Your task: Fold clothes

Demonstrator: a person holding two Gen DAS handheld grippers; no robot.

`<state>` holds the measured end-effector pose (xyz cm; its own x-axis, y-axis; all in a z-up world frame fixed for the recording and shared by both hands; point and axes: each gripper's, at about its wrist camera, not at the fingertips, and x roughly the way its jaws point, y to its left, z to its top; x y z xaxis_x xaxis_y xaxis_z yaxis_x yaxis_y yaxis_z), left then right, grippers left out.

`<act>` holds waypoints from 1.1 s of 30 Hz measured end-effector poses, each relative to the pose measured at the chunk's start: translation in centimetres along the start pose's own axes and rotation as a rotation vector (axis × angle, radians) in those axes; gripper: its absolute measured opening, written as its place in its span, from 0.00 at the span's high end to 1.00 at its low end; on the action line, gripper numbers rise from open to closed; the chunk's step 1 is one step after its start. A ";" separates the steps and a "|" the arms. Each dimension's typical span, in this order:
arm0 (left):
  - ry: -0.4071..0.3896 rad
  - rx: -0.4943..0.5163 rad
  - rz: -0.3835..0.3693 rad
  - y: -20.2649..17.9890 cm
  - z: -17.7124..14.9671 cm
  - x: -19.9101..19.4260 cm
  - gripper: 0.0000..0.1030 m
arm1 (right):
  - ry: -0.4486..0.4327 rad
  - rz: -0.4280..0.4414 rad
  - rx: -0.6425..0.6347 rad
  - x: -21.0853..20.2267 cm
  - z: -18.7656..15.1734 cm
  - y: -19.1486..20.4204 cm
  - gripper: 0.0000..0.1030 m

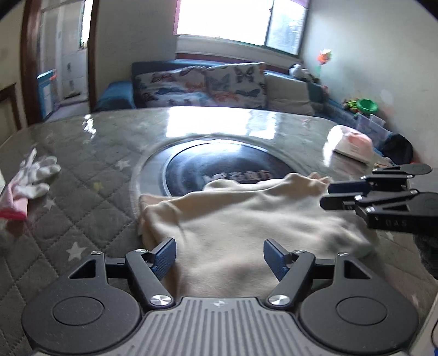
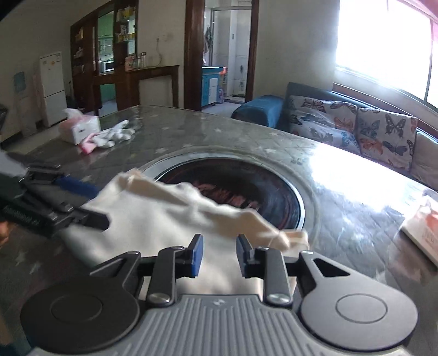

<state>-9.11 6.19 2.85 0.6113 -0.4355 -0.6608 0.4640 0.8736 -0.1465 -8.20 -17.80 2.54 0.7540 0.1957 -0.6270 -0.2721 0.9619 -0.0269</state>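
While the cream cloth [image 1: 235, 219] lies rumpled on the surface [image 1: 82, 169], its far edge laps over the rim of the dark round plate [image 1: 219, 169] set into the middle. Nothing else shows inside that round recess besides some pale lettering, which is too blurred to read.

The left gripper [image 1: 219, 256] hangs low over the near part of the cloth, its two blue-padded fingers spread wide with nothing between them; the cloth shows through the gap. In the right wrist view this same gripper comes in from the left, its tips over the cloth's left edge [image 2: 90, 202].

The right gripper [image 2: 217, 253] sits over the cloth's near right part, fingers parted with a narrower gap and holding nothing. Seen from the left wrist view, it reaches in from the right side toward the cloth's far right corner [image 1: 325, 194], and whether it touches the fabric there cannot be told.

By count: one cream cloth, two grippers, one pair of white gloves [image 1: 35, 178] with a pink cuff lying well apart from the cloth, and two tissue packs, one beside the gloves [image 2: 79, 128] and one at the opposite side of the surface [image 1: 353, 145]. A sofa [image 1: 202, 85] with butterfly-print cushions stands beyond, under a bright window [image 1: 241, 19].
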 end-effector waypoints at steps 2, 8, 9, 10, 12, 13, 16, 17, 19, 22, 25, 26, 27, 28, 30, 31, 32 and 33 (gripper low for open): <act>0.013 -0.011 0.011 0.5 -0.1 0.4 0.29 | 0.016 -0.013 0.021 1.4 0.1 -0.7 0.74; 0.016 -0.039 0.002 1.4 -0.5 0.2 0.28 | 0.045 -0.030 0.071 2.3 -0.3 -1.9 0.74; 0.007 -0.042 0.006 1.5 -0.4 0.0 0.26 | 0.036 -0.034 0.067 1.9 -0.2 -1.9 0.74; -0.001 -0.045 0.012 1.5 -0.2 0.0 0.26 | 0.023 -0.023 0.071 1.5 0.0 -1.8 0.73; -0.001 -0.059 0.019 1.7 -0.2 0.2 0.25 | 0.013 -0.007 0.068 1.3 0.2 -1.5 0.70; 0.007 -0.066 0.023 1.9 -0.2 0.4 0.25 | 0.011 0.000 0.062 1.4 0.2 -1.3 0.67; 0.028 -0.079 0.038 2.2 -0.4 0.7 0.25 | 0.047 0.003 0.048 2.3 -0.2 -0.8 0.67; 0.029 -0.086 0.037 2.3 -0.4 0.7 0.25 | 0.053 -0.002 0.052 2.5 -0.5 -0.8 0.67; 0.022 -0.094 0.037 2.5 -0.2 0.3 0.22 | 0.045 0.001 0.059 2.0 -0.7 -0.8 0.67; 0.026 -0.097 0.056 2.7 0.0 0.2 0.18 | -0.001 0.012 0.049 0.2 -0.7 -0.5 0.61; 0.050 -0.120 0.062 2.9 -0.2 0.7 0.18 | -0.014 0.034 0.046 -0.7 -1.5 0.1 0.55; 0.048 -0.124 0.062 2.9 -0.2 0.7 0.17 | -0.010 0.032 0.046 -0.7 -1.9 0.2 0.55; 0.050 -0.126 0.063 2.8 -0.2 0.7 0.16 | -0.006 0.028 0.046 -0.6 -2.2 0.4 0.55; 0.052 -0.128 0.064 2.8 -0.2 0.6 0.15 | -0.002 0.025 0.046 -0.6 -2.6 0.6 0.54; 0.049 -0.122 0.066 2.7 -0.1 0.4 0.14 | -0.003 0.021 0.054 -0.8 -3.0 0.8 0.53; 0.047 -0.118 0.069 2.6 -0.1 0.2 0.11 | -0.010 0.022 0.064 -1.1 -2.9 0.9 0.50; 0.043 -0.113 0.073 2.6 -0.1 0.1 0.10 | -0.016 0.023 0.069 -1.3 -2.9 0.9 0.47; 0.038 -0.108 0.079 2.5 0.0 -0.1 0.08 | -0.030 0.023 0.069 -1.8 -2.9 1.0 0.43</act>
<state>-8.01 8.46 2.57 0.6175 -0.3581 -0.7004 0.3430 0.9238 -0.1700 -11.52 -17.69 1.38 0.7656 0.2227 -0.6036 -0.2486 0.9677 0.0418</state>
